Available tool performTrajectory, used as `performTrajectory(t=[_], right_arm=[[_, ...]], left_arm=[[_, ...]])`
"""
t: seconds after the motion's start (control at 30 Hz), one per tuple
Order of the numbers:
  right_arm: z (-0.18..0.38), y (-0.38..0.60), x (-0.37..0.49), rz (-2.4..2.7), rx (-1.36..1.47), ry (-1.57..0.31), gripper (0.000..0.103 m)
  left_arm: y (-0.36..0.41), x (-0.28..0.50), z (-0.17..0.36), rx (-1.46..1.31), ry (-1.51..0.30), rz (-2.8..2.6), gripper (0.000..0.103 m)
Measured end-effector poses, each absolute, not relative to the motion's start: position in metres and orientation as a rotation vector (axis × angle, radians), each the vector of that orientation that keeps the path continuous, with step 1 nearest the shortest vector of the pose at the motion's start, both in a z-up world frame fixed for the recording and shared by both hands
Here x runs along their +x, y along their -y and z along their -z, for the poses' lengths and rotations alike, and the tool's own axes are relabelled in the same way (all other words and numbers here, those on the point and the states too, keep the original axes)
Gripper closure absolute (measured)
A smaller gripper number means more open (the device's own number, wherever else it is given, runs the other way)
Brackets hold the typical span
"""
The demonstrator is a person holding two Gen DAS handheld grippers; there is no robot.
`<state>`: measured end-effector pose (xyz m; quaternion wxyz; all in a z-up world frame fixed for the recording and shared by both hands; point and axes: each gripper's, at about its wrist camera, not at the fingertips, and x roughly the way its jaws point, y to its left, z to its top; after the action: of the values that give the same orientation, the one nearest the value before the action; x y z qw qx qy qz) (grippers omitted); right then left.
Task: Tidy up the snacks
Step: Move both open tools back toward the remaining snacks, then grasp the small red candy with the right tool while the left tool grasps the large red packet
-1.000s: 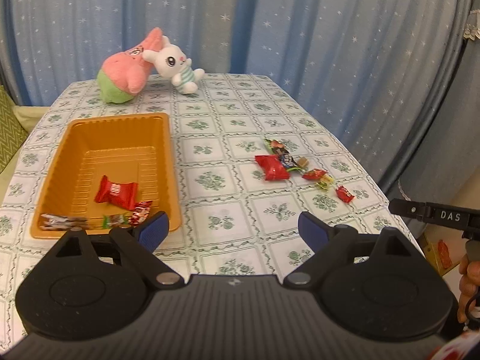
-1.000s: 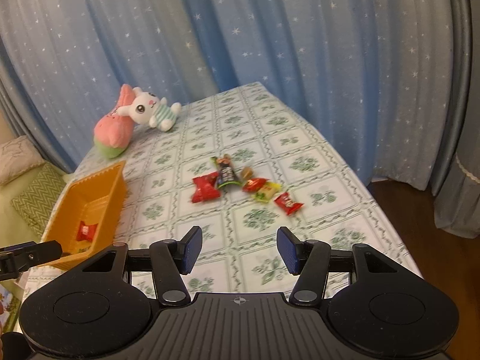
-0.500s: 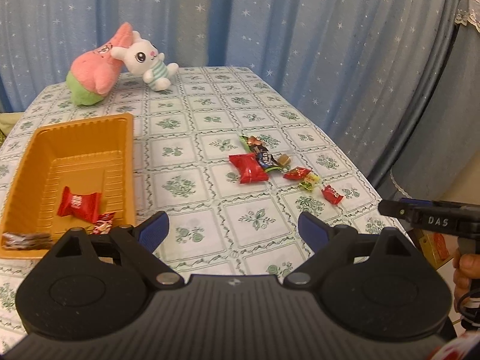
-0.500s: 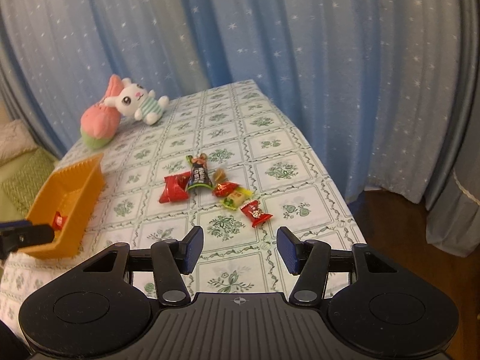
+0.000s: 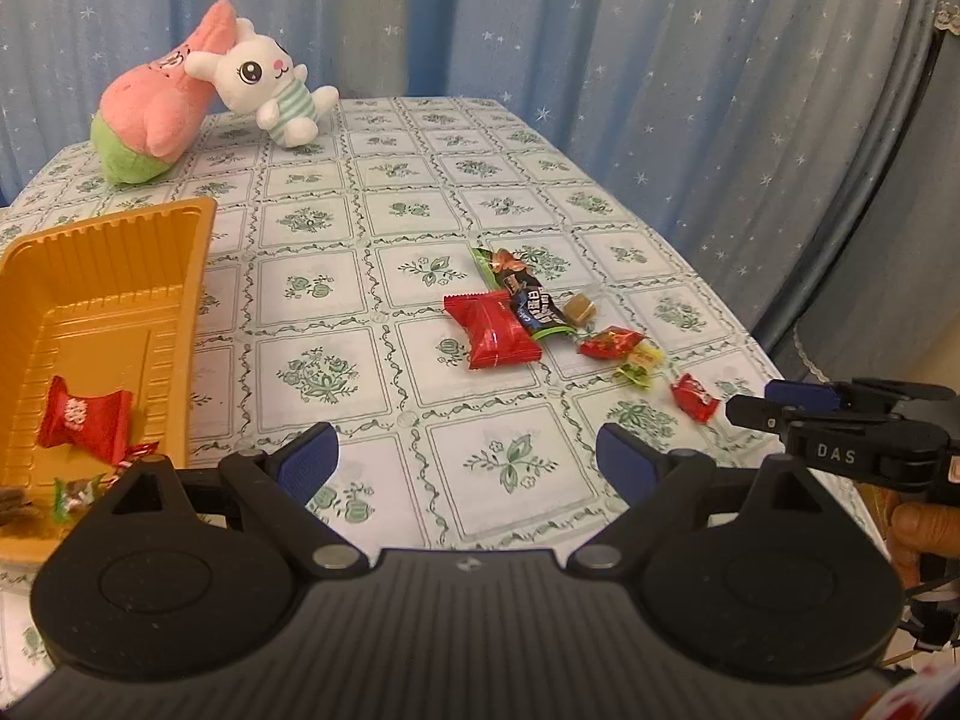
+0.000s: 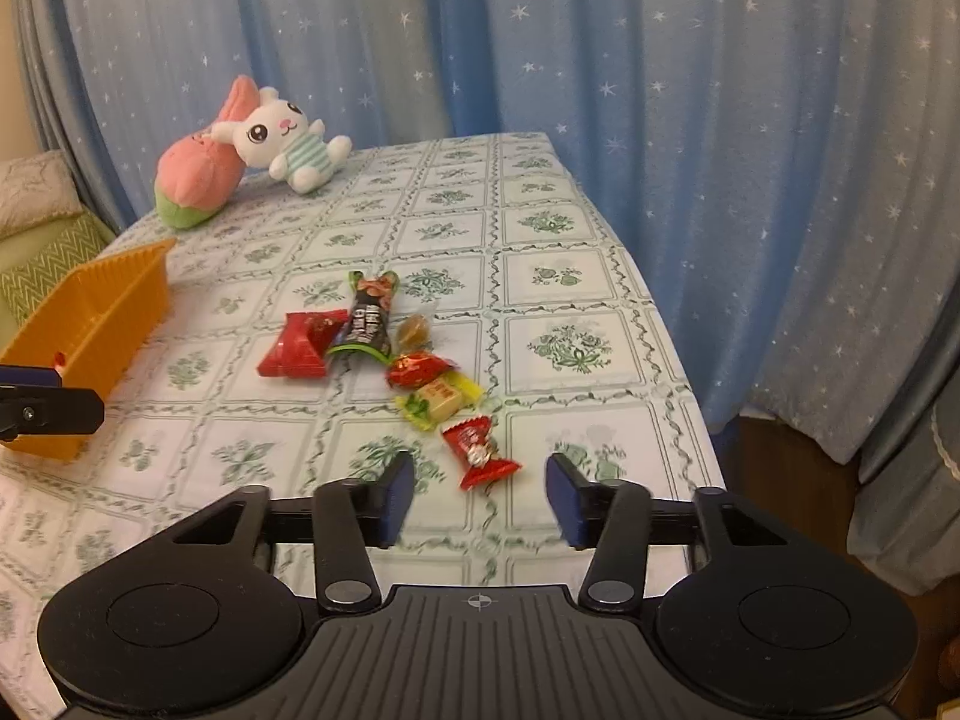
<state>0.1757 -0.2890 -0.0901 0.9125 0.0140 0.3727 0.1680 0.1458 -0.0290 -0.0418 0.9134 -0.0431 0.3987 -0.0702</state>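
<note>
Six wrapped snacks lie loose in a strung-out cluster on the counter (image 6: 552, 228), toward its right side, while the orange tray (image 5: 114, 276) at the left holds a red packet (image 5: 84, 418) and a few smaller sweets at its near end. Nearest the right tool (image 6: 478, 495) is the small red candy (image 6: 480, 450), lying just ahead of the gap between its two blue pads and a little left of centre. Its long axis runs from far-left to near-right, roughly along the tool's line of sight, so the jaws would close across its narrow width. Just beyond it sit a yellow candy (image 6: 441, 399), a round red sweet (image 6: 417, 368), a brown toffee (image 6: 413, 330), a dark bar (image 6: 367, 318) and a large red pouch (image 6: 303, 345).

The right tool stands wide open and holds nothing. The left tool (image 5: 468, 459) is also spread wide and empty, hovering over bare cloth between tray and cluster, well apart from the small red candy (image 5: 694, 397). The right hand is plainly the nearer one, and the pick looks to fall to it: a short advance and drop should put the pads either side of the wrapper. The crinkled ends may slip if the pads catch only foil.
</note>
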Motion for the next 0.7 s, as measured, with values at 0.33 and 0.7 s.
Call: performTrajectory(t=[0.33, 0.7], right_arm=[[0.124, 0.275, 0.210, -0.392, -0.071, -0.792, 0.069], [0.119, 0.268, 0.215, -0.388, -0.077, -0.758, 0.086]], left_arm=[[0.036, 0.175, 0.069, -0.085, -0.847, 0.138, 0.011], [0.040, 0.202, 0.086, -0.112, -0.845, 0.135, 0.015]])
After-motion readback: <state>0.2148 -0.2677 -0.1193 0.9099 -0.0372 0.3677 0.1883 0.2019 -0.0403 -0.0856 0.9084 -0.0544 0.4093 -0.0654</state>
